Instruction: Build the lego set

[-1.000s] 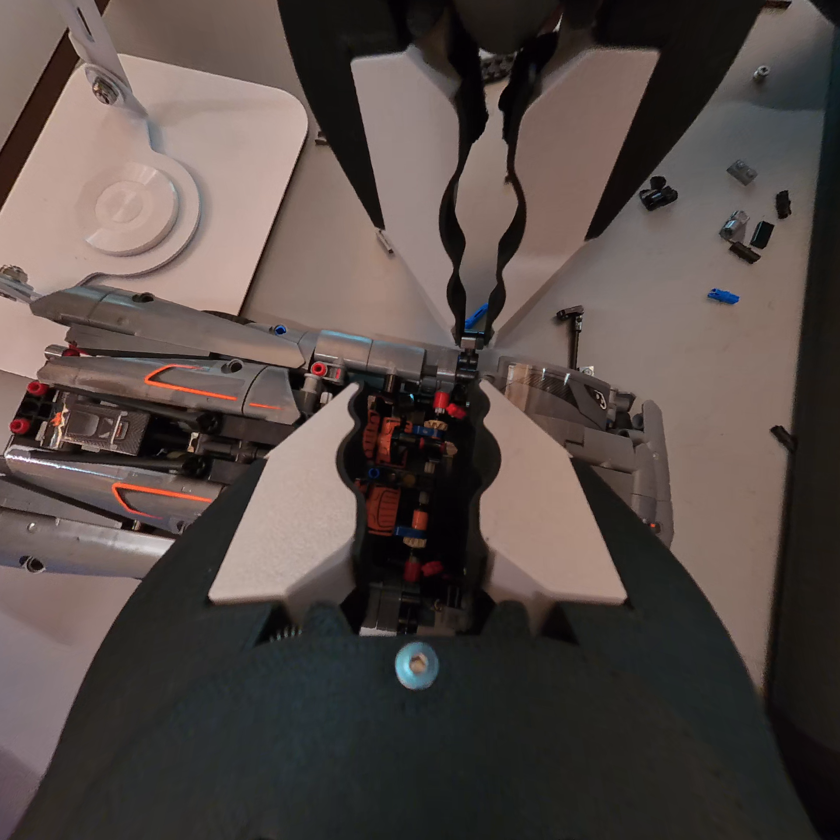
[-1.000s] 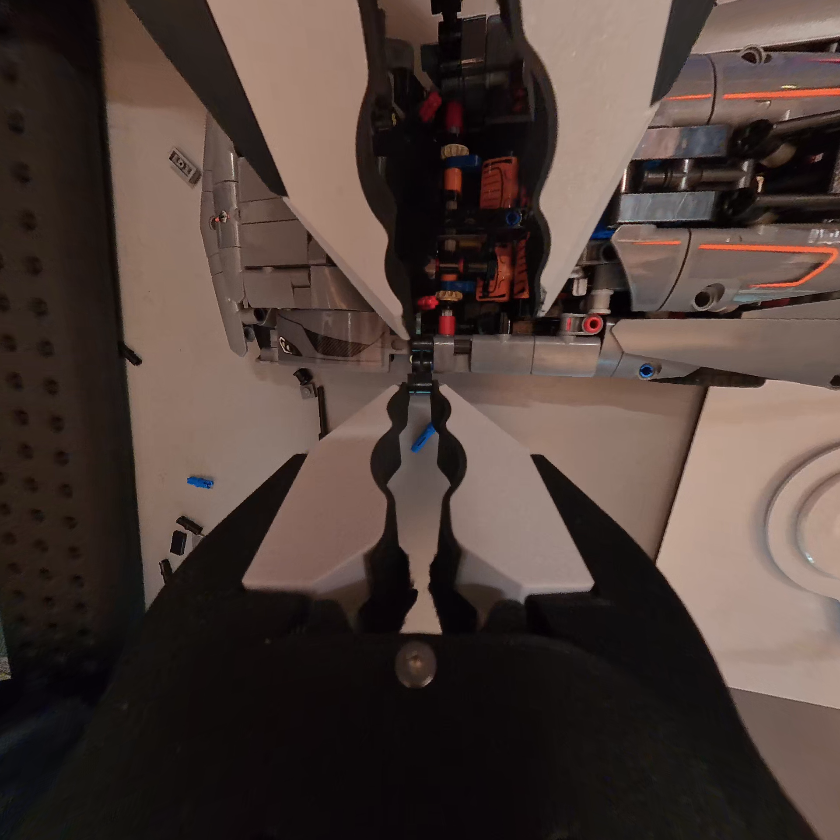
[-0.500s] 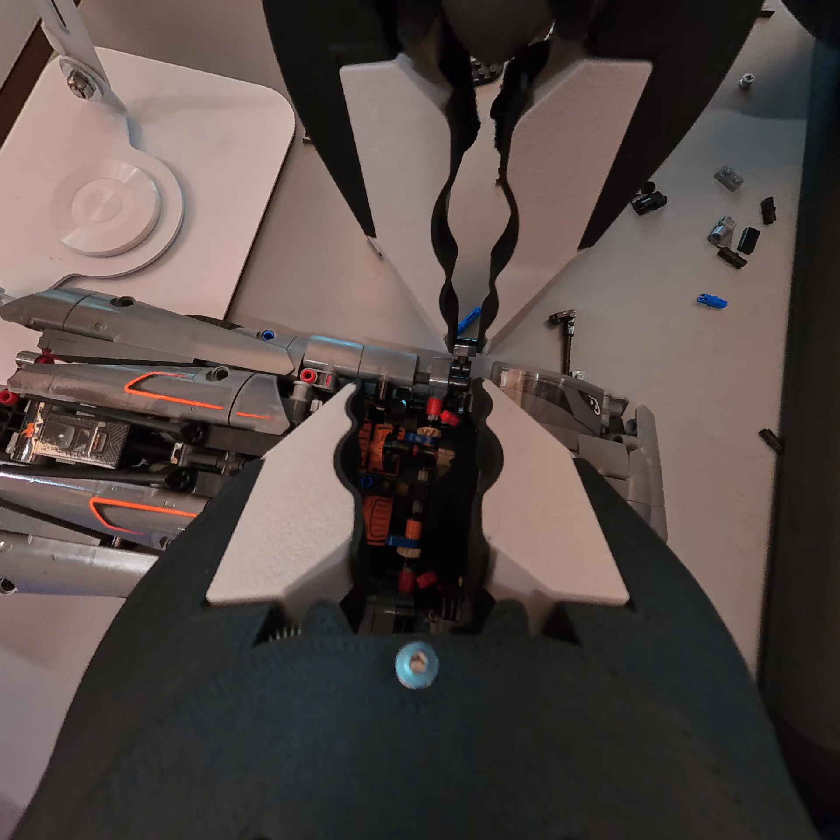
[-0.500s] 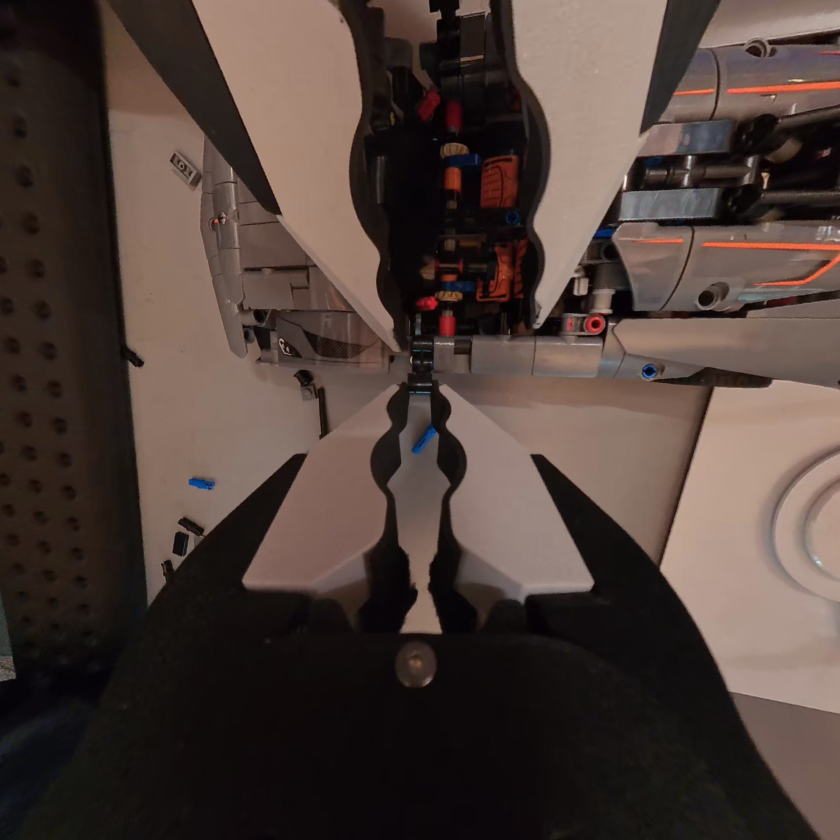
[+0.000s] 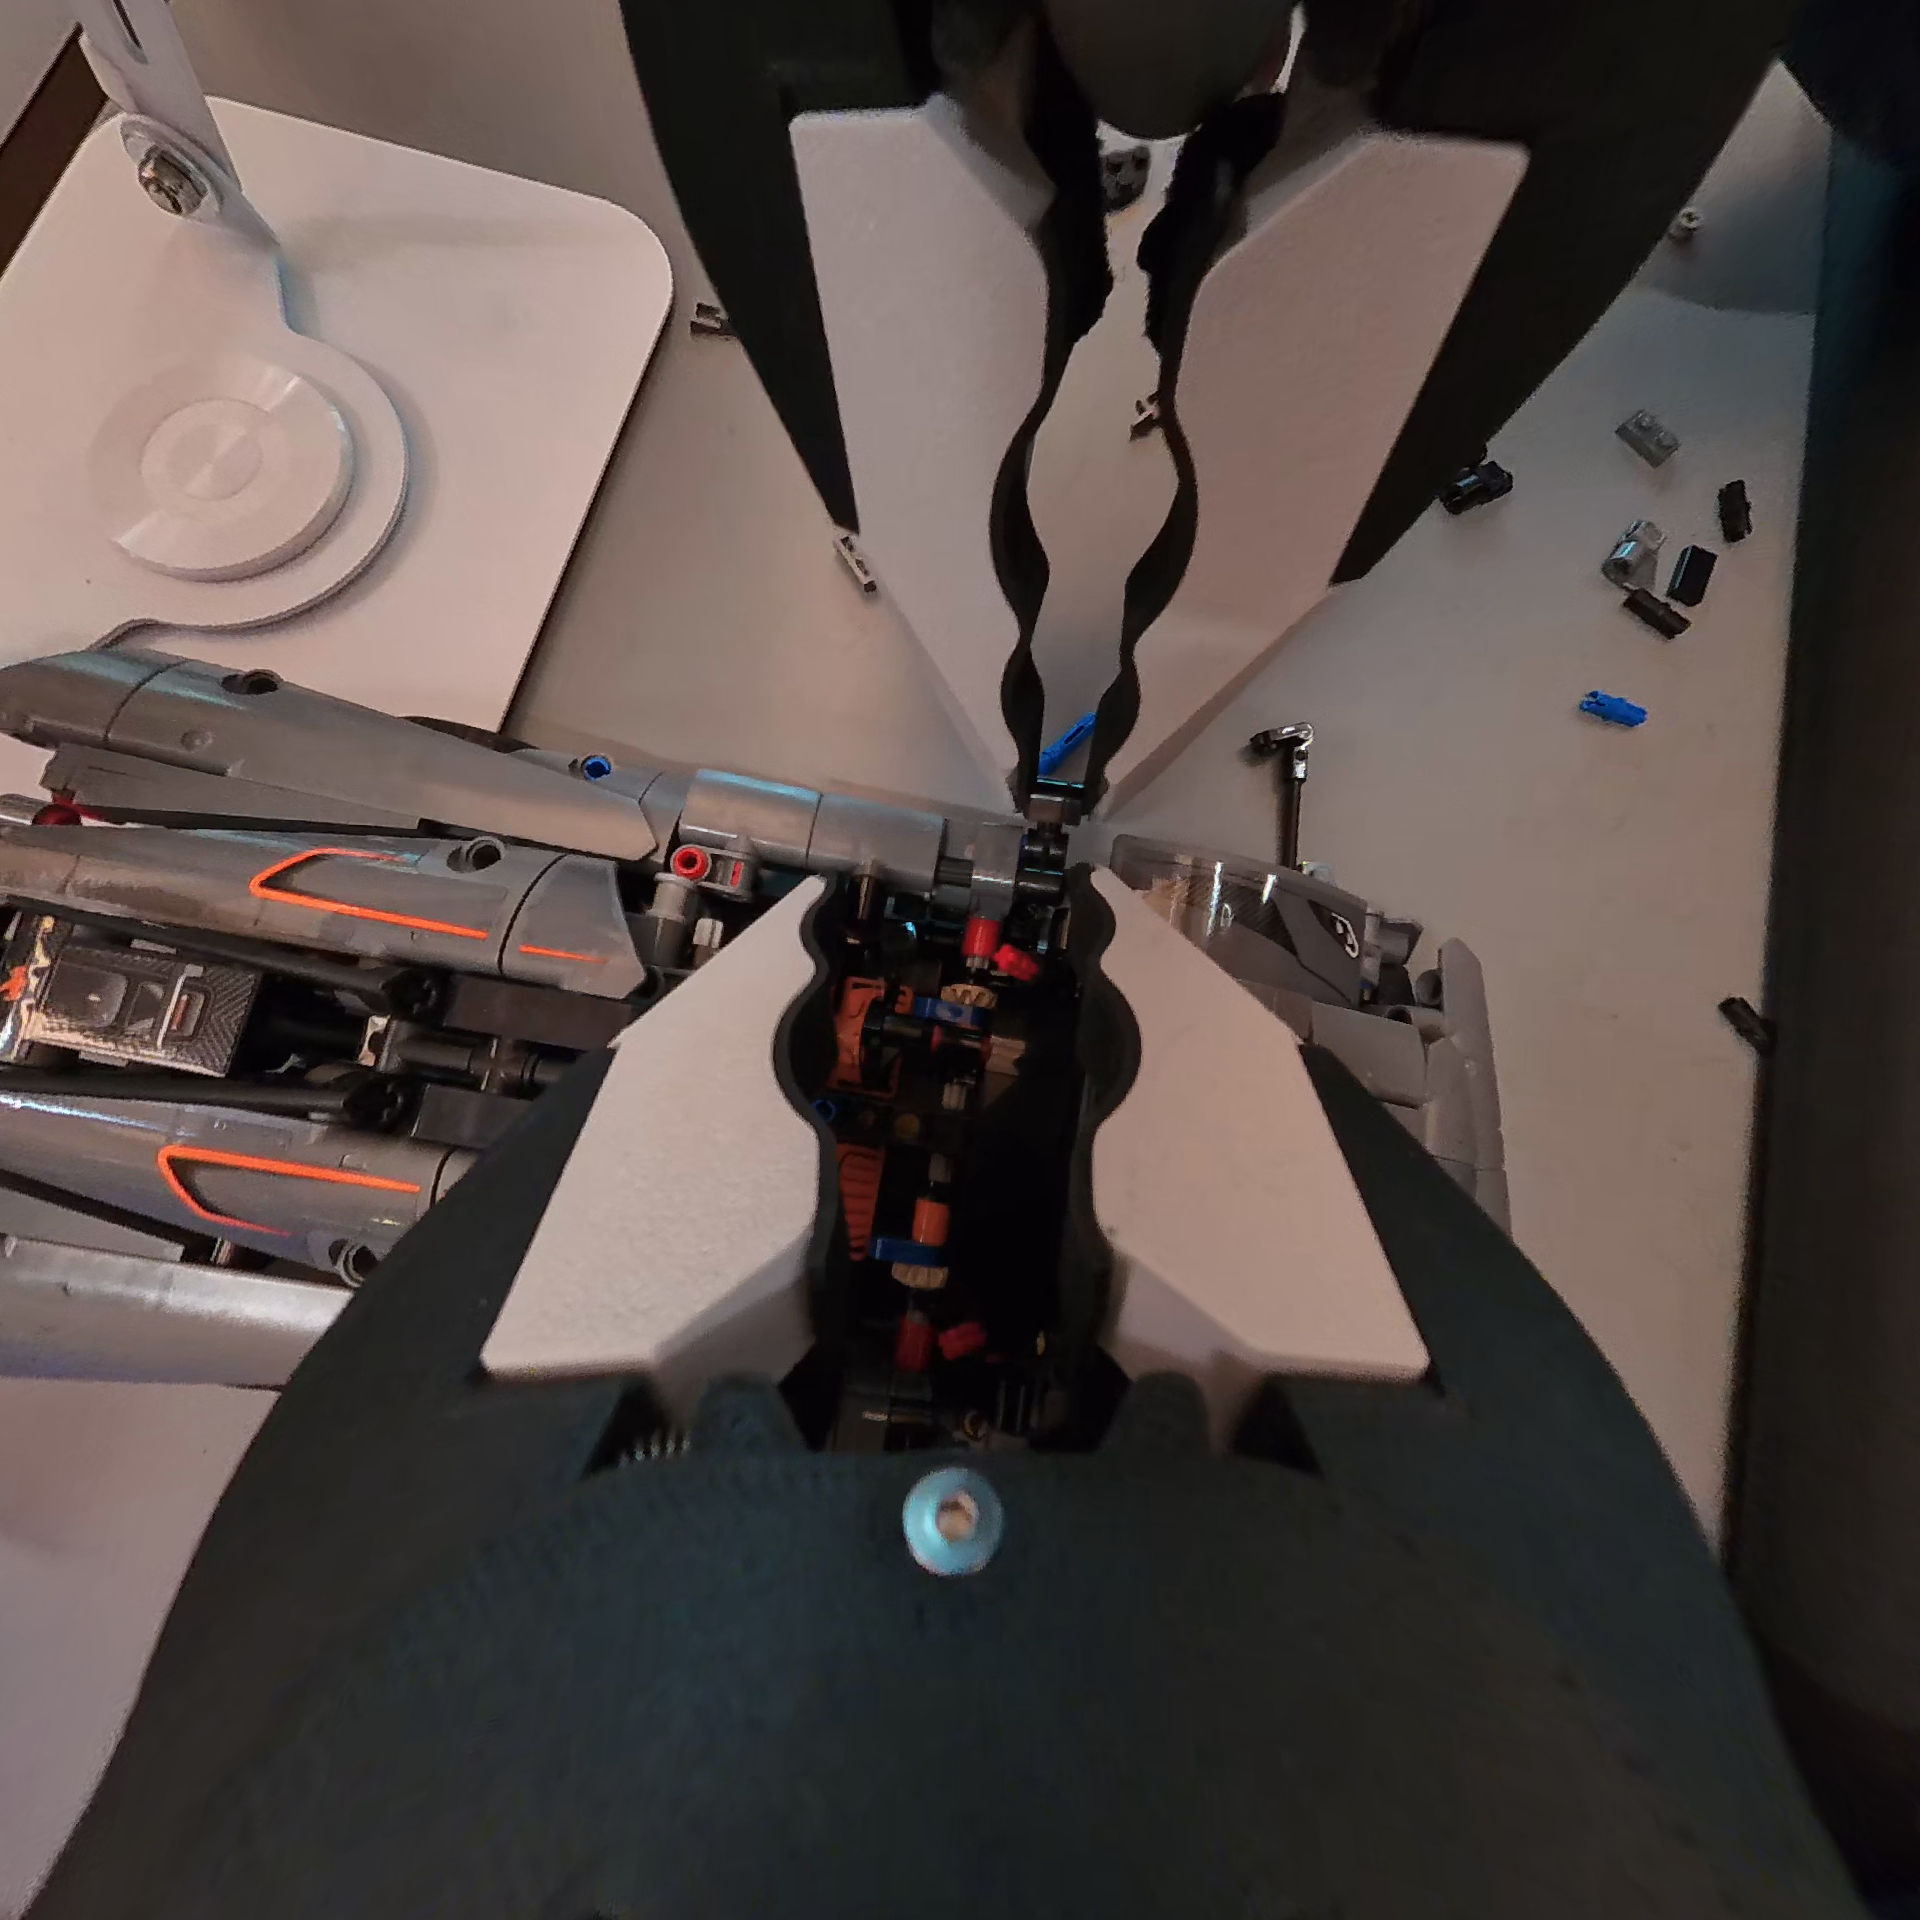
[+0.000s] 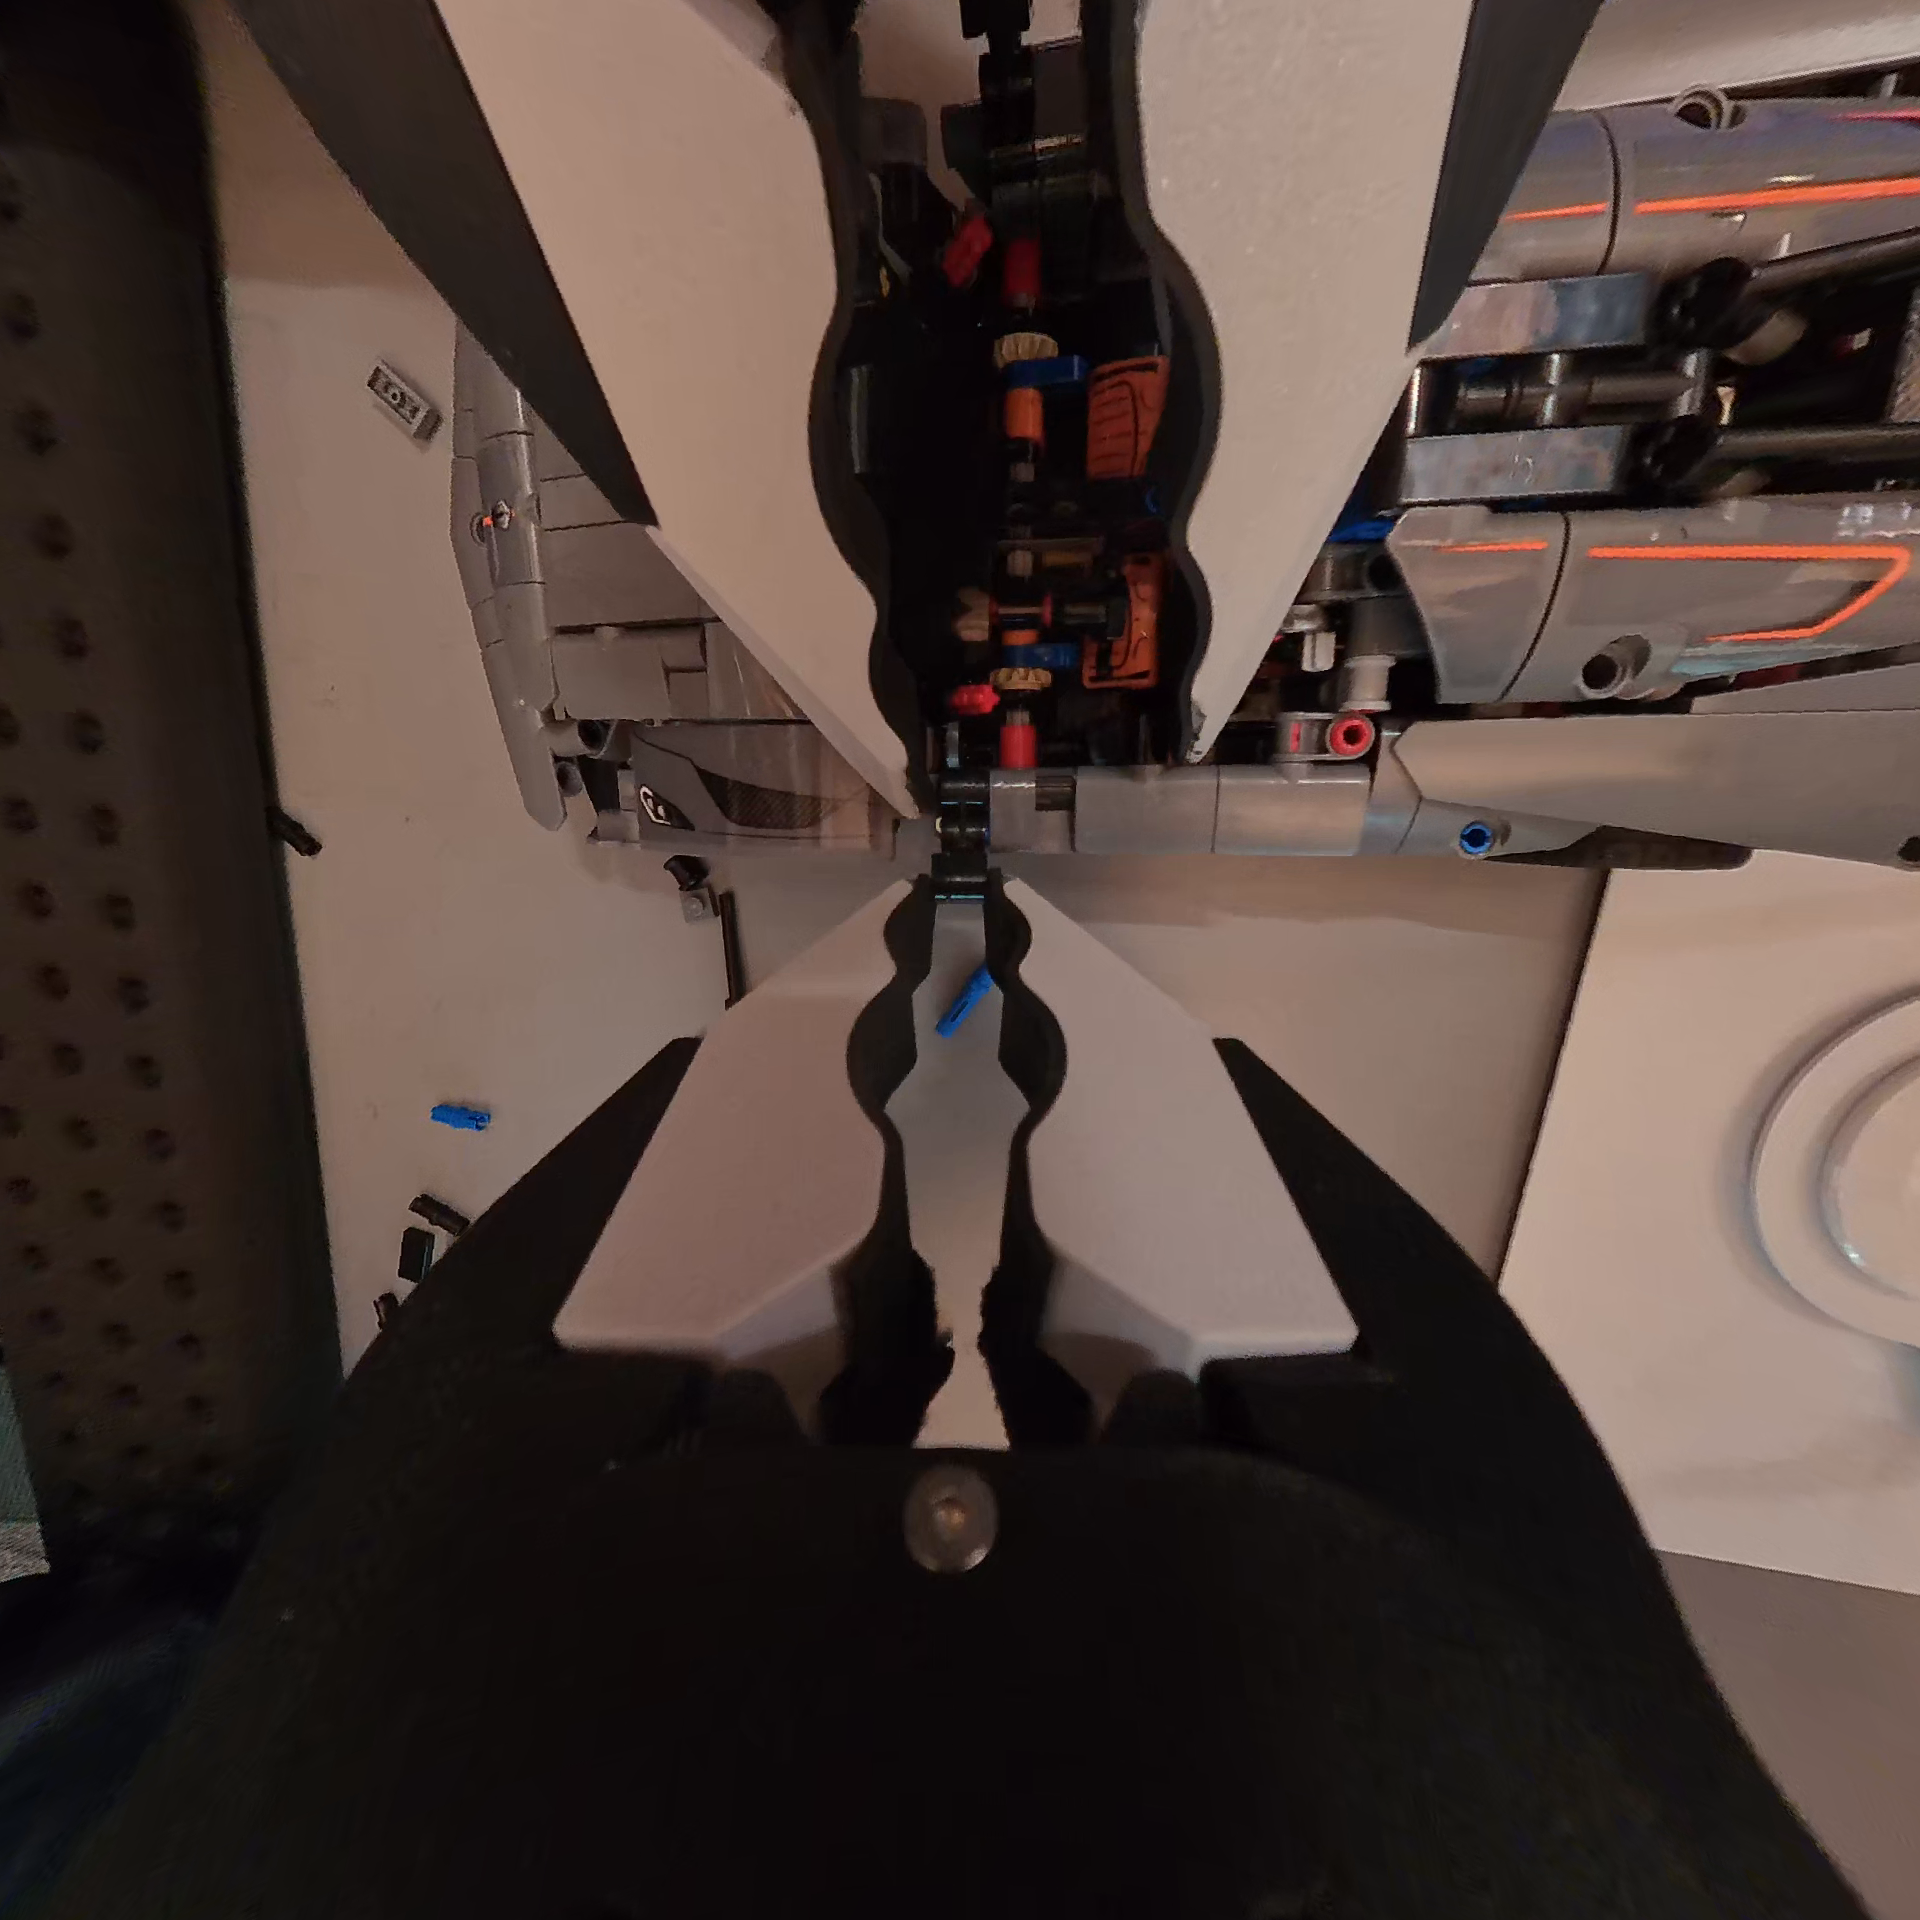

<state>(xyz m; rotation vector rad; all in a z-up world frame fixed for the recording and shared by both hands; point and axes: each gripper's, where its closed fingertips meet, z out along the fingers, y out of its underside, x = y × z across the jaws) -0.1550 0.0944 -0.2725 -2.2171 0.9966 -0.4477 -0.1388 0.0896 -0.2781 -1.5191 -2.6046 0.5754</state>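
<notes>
My right gripper (image 6: 958,891) has its fingertips pinched together on a small black connector piece (image 6: 958,831), which sits against the near grey side beam of the lego model (image 6: 1195,810). A loose blue pin (image 6: 964,1003) lies on the table between my right fingers, just behind the tips.

My left gripper (image 5: 951,894) stands spread wide over the model's middle. Its two fingers straddle the dark open bay with orange, red and blue parts inside. Whether the pads press the model or merely flank it, I cannot tell.

The two grippers face each other tip to tip across the side beam.

The lego model (image 5: 312,935) lies flat on the pale table (image 5: 1455,935): grey panels with orange lines on one end, a smoked canopy (image 5: 1247,904) on the other. Partly beneath it is a white stand base (image 5: 468,343).

Loose parts lie well apart on the table: another blue pin (image 5: 1612,709), a cluster of small black and grey pieces (image 5: 1662,571), a thin black rod (image 5: 1294,790).
</notes>
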